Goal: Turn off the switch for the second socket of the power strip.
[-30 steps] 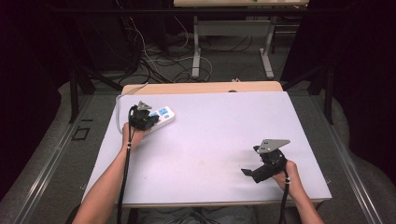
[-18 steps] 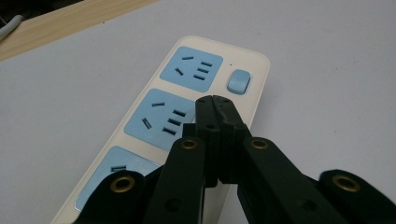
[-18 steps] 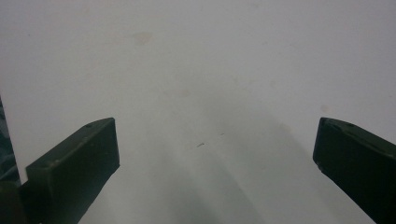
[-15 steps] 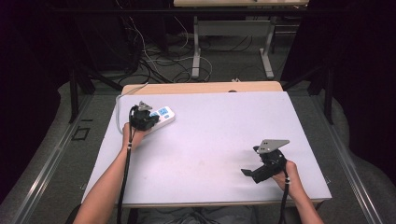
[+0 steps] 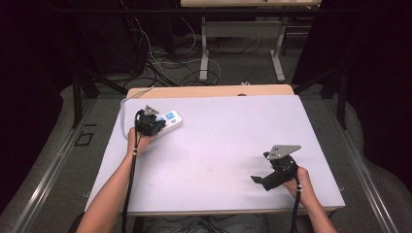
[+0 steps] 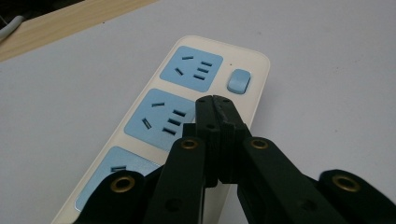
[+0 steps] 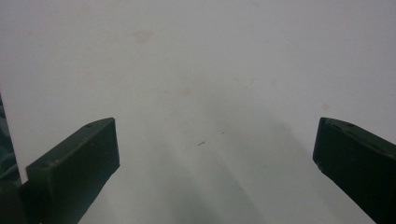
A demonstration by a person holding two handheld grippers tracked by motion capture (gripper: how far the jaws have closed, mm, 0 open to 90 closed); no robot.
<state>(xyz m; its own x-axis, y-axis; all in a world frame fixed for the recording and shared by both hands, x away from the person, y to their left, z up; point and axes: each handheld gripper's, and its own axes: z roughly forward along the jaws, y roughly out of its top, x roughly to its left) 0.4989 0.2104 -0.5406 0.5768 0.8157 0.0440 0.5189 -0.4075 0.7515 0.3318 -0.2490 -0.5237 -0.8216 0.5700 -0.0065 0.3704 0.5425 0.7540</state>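
Note:
A cream power strip (image 5: 171,120) with blue sockets lies at the table's far left; its sockets and blue switch (image 6: 238,80) fill the left gripper view. My left gripper (image 5: 154,126) hovers over the strip (image 6: 154,88), jaws shut together with nothing between them, tips (image 6: 215,100) above the middle socket's right edge, just below the switch. My right gripper (image 5: 260,180) rests low over the bare white tabletop at the near right, jaws spread wide and empty (image 7: 215,154).
The white table (image 5: 218,145) has a wooden strip along its far edge (image 5: 209,91). The strip's white cord (image 5: 127,99) runs off the far left corner. Cables and table legs stand on the floor beyond.

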